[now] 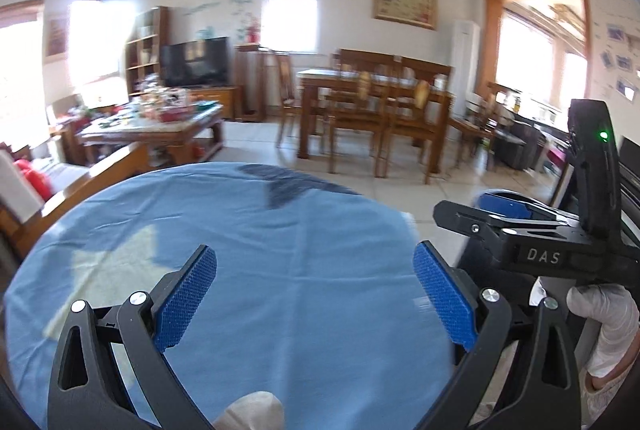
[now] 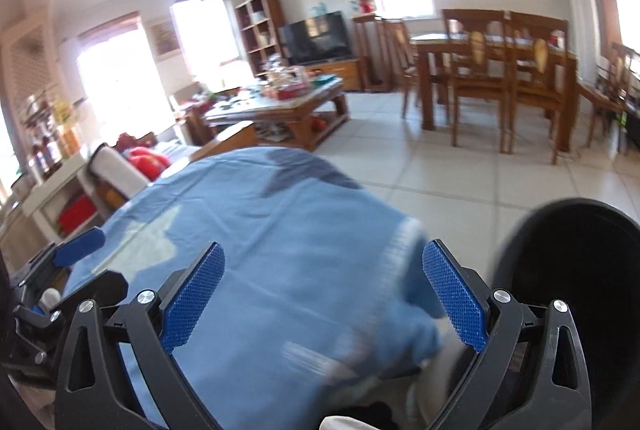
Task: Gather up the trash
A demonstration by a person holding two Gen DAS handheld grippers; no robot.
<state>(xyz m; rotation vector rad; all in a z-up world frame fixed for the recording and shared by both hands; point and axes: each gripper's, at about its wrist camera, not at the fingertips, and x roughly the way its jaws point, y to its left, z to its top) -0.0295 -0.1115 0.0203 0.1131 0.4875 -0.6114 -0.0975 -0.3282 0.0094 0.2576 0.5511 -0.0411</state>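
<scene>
A round table under a blue cloth fills the lower half of both views, and no trash shows on the cloth. My left gripper hangs open over the cloth with nothing between its blue pads. My right gripper is open too and empty, over the table's right edge. A black round bin stands right beside the right gripper, mouth towards me. In the left wrist view the right gripper shows at the right, held by a gloved hand.
Pale tiled floor lies beyond the table. A wooden dining table with chairs stands at the back right. A cluttered coffee table and TV are at the back left, a sofa on the left.
</scene>
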